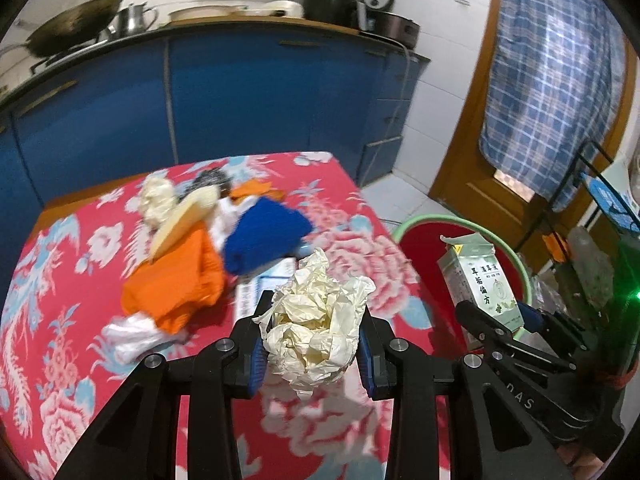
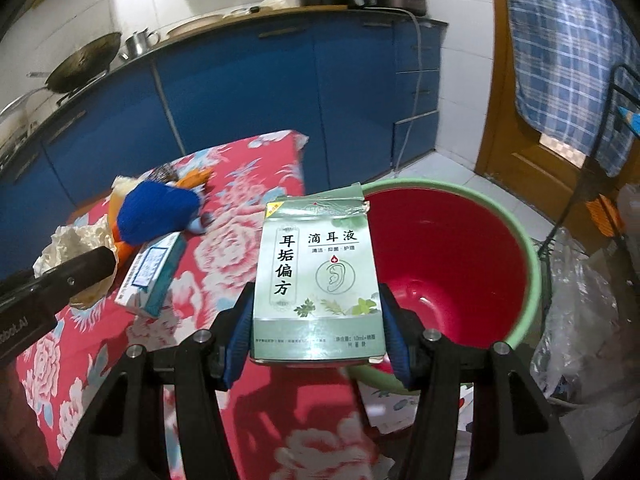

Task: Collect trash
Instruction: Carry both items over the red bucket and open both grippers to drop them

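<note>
My left gripper (image 1: pixel 312 344) is shut on a crumpled ball of cream paper (image 1: pixel 316 320), held above the red flowered table (image 1: pixel 60 320). My right gripper (image 2: pixel 316 336) is shut on a pale green medicine box (image 2: pixel 316 280) with an ear drawing, its top flap torn open. That box (image 1: pixel 480 280) also shows at the right of the left wrist view, over a red basin with a green rim (image 2: pixel 440 264) that stands on the floor beside the table. The left gripper's finger and the paper (image 2: pixel 76 240) appear at the left of the right wrist view.
On the table lie an orange cloth (image 1: pixel 180 284), a blue cloth (image 1: pixel 264 236), a small blue-and-white box (image 2: pixel 154 276), a white bag (image 1: pixel 132 336) and more crumpled paper (image 1: pixel 158 196). Blue cabinets (image 1: pixel 240 92) stand behind. A wire rack (image 2: pixel 616 128) and clear plastic bags (image 2: pixel 576 320) are right of the basin.
</note>
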